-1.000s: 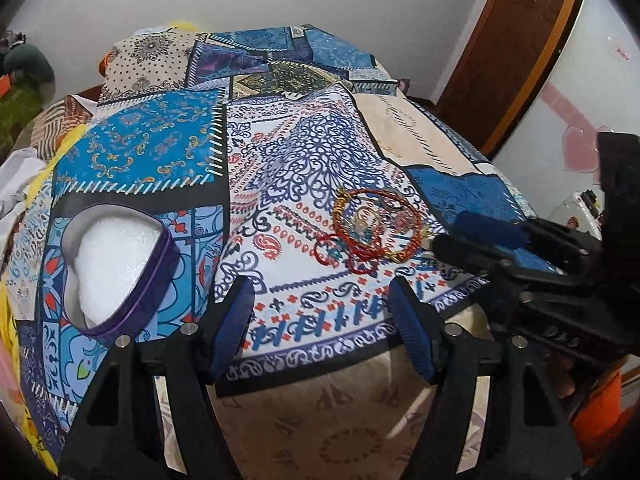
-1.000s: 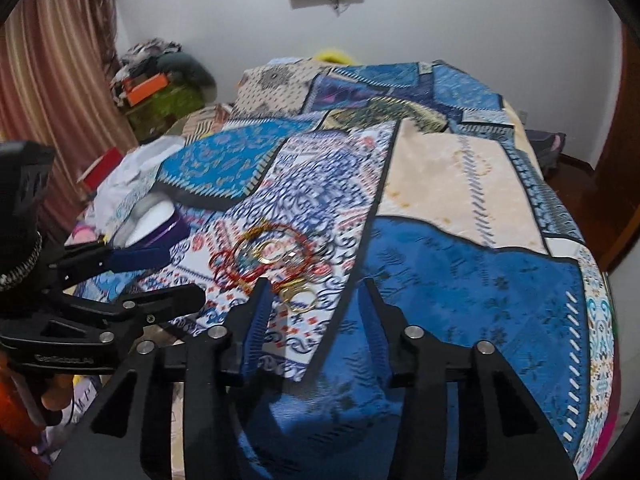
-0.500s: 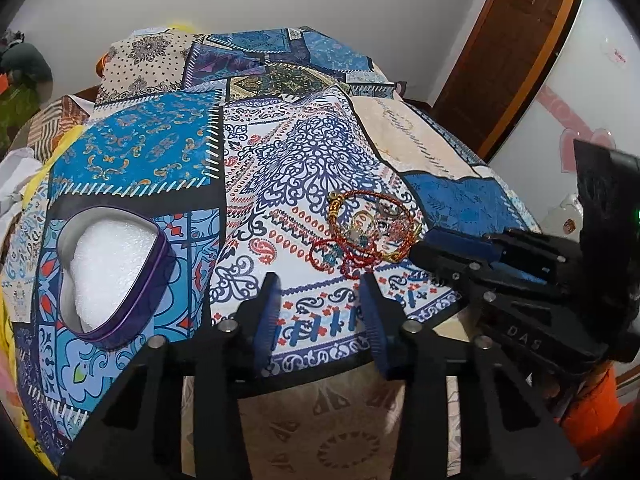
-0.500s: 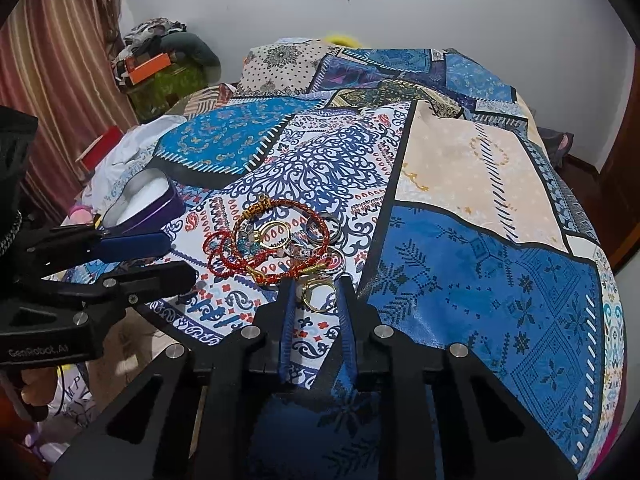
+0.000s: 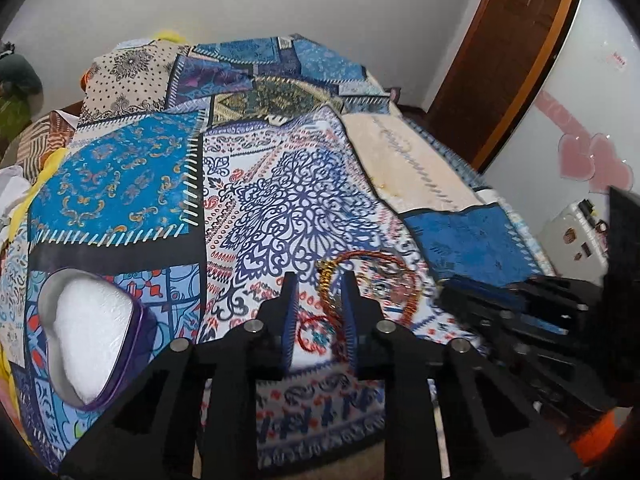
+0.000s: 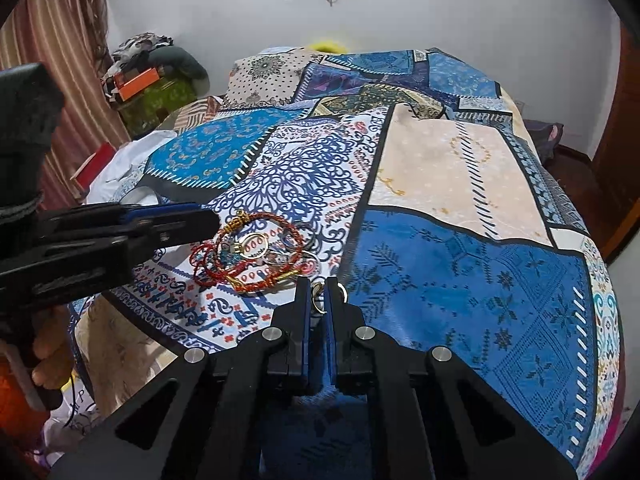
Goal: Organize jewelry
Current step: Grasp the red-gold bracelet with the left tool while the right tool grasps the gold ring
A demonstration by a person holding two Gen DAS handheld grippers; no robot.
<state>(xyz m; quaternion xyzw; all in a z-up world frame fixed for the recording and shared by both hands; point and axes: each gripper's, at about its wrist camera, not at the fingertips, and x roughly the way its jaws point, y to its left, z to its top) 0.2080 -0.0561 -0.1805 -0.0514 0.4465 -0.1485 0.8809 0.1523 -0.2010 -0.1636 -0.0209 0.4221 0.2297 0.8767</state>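
A big bed [image 6: 460,168] has a blanket with lots of patterns. A heart-shaped box [image 5: 90,334] with a purple rim sits open on it, well apart from a pile of red and gold bracelets [image 6: 256,254] near the bed's edge. The left gripper [image 5: 319,312] has its fingers partly open around the pile's near side. The right gripper [image 6: 316,300] has its fingers squeezed on a little gold ring [image 6: 318,295] beside the pile.
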